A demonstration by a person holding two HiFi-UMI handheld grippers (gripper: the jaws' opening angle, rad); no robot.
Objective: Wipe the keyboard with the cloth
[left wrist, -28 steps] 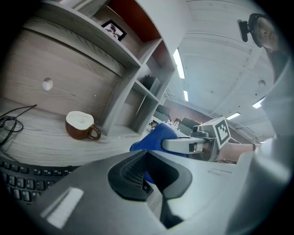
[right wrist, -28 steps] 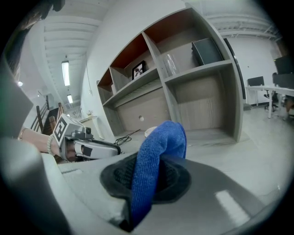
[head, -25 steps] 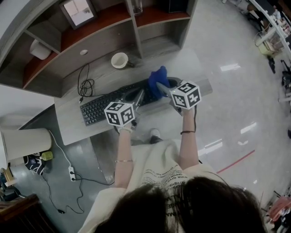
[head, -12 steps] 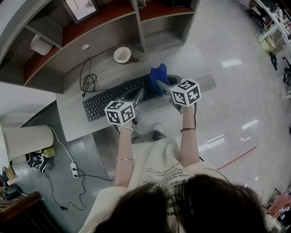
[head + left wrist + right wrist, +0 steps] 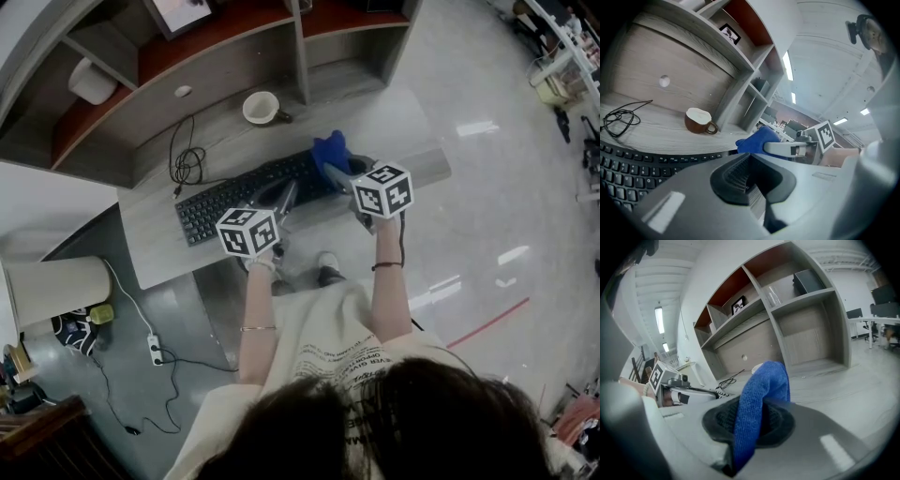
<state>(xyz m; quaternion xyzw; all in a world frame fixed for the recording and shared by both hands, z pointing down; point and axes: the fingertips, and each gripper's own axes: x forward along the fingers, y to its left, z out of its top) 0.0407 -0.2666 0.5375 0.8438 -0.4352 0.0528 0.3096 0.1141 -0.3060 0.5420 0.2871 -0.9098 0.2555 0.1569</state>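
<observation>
A black keyboard (image 5: 239, 202) lies along the front of the grey desk (image 5: 394, 122). My right gripper (image 5: 331, 174) hovers over the keyboard's right end, shut on a blue cloth (image 5: 330, 153) that bunches up past the jaws. In the right gripper view the cloth (image 5: 761, 394) is pinched between the pads and drapes forward. My left gripper (image 5: 283, 197) is over the keyboard's middle-right, left of the cloth, its jaws together with nothing in them. The left gripper view shows the keys (image 5: 628, 164) just below and the cloth (image 5: 757, 140) to the right.
A brown cup (image 5: 260, 107) with a white inside stands behind the keyboard, and a coiled black cable (image 5: 186, 164) lies at the back left. Shelves (image 5: 225, 42) rise at the desk's rear. A white cylinder (image 5: 56, 286) and a power strip (image 5: 150, 352) are on the floor to the left.
The head view has shifted a little. Both grippers stay at about the same places over the keyboard's right part, the cloth still in the right one.
</observation>
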